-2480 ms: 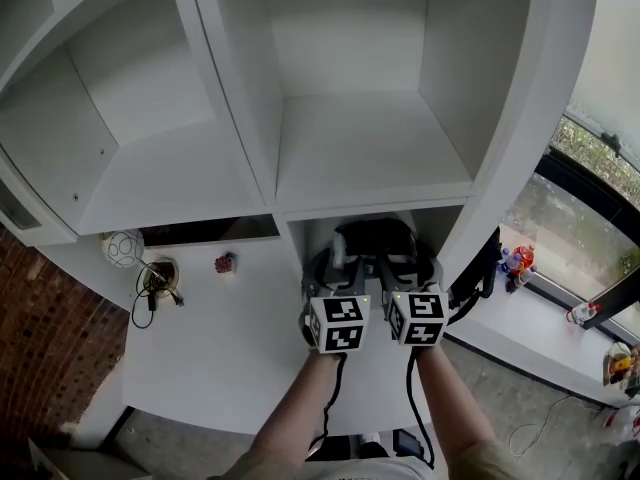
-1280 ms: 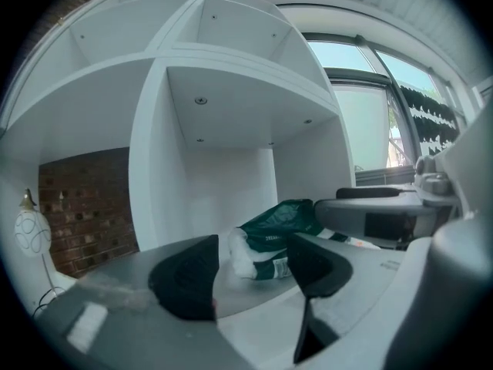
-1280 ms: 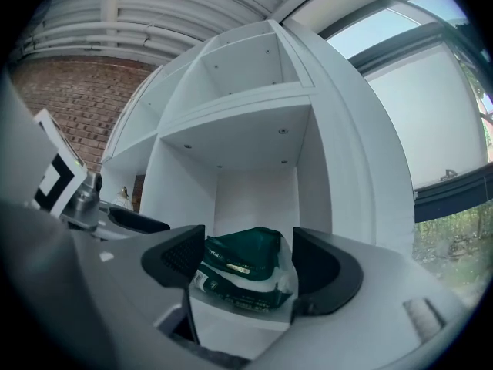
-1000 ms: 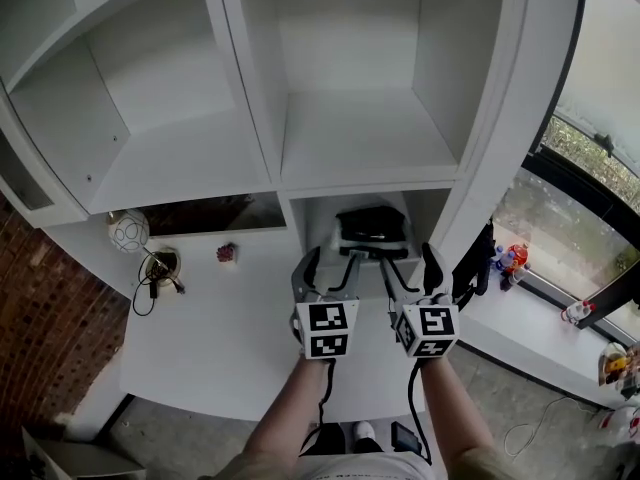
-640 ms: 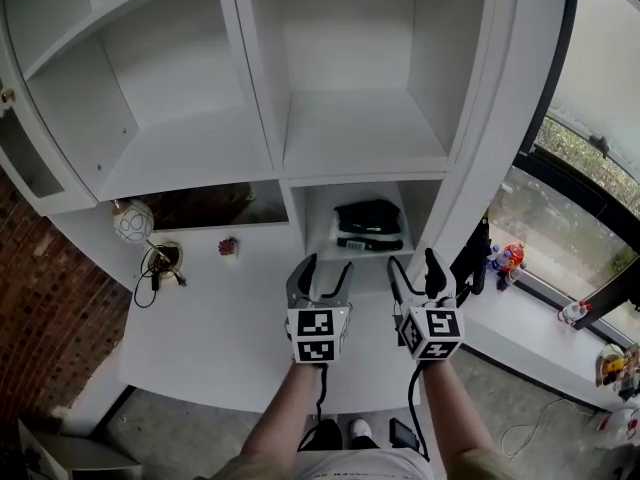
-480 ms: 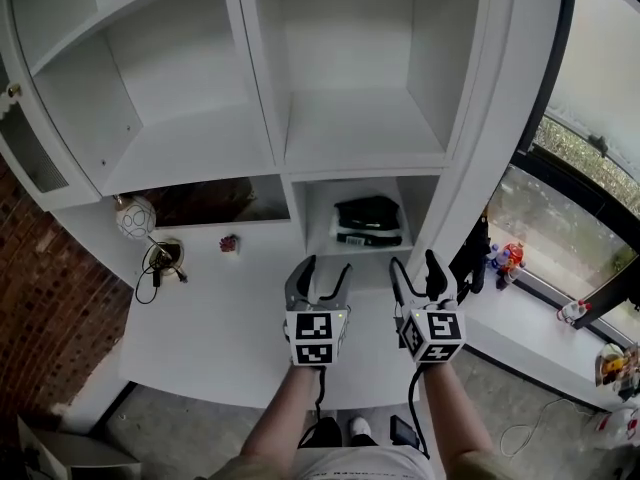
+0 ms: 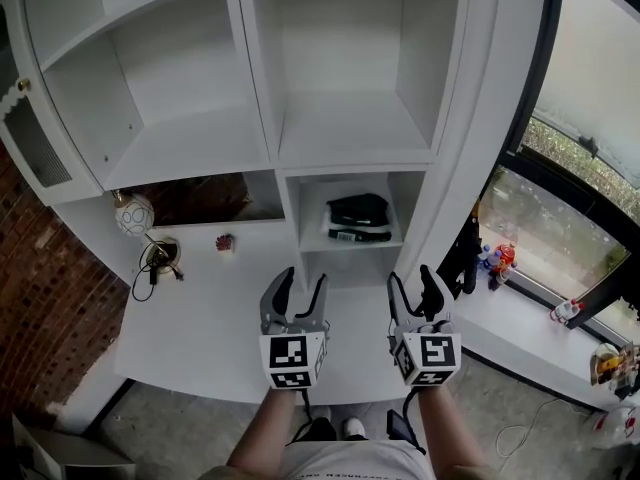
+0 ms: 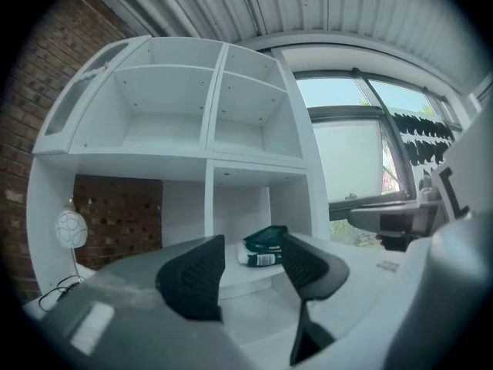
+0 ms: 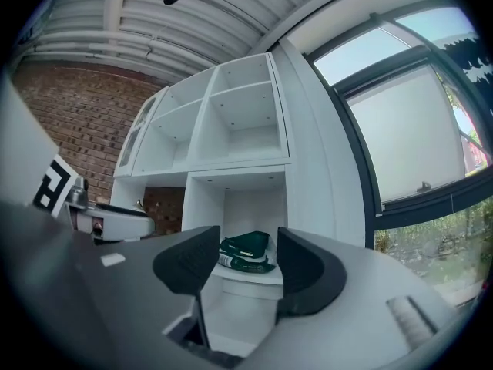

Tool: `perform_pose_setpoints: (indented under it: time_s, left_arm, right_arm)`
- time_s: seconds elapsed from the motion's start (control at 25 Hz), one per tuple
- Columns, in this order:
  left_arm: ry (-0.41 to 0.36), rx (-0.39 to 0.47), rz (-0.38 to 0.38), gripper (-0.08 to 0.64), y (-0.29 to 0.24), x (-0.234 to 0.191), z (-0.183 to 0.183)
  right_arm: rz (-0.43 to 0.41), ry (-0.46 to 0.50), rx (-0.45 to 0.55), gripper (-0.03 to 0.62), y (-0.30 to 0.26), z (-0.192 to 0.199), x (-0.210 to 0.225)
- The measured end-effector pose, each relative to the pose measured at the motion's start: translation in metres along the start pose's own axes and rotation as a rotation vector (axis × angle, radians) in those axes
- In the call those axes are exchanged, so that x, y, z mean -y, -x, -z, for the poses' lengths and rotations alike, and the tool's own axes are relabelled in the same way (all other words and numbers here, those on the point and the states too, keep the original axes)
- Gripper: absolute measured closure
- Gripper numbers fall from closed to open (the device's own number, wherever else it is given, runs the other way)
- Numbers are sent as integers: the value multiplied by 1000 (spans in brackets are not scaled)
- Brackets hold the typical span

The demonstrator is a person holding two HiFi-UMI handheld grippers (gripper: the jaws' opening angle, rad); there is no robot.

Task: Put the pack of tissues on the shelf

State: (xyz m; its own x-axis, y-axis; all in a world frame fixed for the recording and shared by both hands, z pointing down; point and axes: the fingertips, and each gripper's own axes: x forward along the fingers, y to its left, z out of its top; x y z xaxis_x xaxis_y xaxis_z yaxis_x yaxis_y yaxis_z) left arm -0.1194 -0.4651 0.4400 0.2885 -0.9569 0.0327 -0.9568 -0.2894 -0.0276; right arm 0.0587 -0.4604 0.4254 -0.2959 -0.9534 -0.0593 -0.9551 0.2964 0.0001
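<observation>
The pack of tissues [image 7: 357, 218] lies near the shelf's [image 7: 345, 245] front edge. I judge it light and soft, so grip its 2 long sides. Left gripper [image 7: 300, 288] and right gripper [image 7: 412, 284] have just been closing, jaws apart and empty.

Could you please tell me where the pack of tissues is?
Head view, centre: pack of tissues on the low cubby shelf, beyond left tool and right tool.
</observation>
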Motion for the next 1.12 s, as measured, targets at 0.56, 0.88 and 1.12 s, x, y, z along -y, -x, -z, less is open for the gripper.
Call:
perform_pose_setpoints:
  time_s: [0.56,0.88,1.12]
  left_arm:
    - [-21,54,-3,368,54,7,-20]
    - [-33,74,8,430,64,10,-29]
    - [-47,71,15,449,63,15,-27]
  right_arm:
    - [18,-10,16,430,56,-18,-23]
    - [34,-4,18,471,72,-19,-22]
    - [38,-23,-2,499,77,-16,-19]
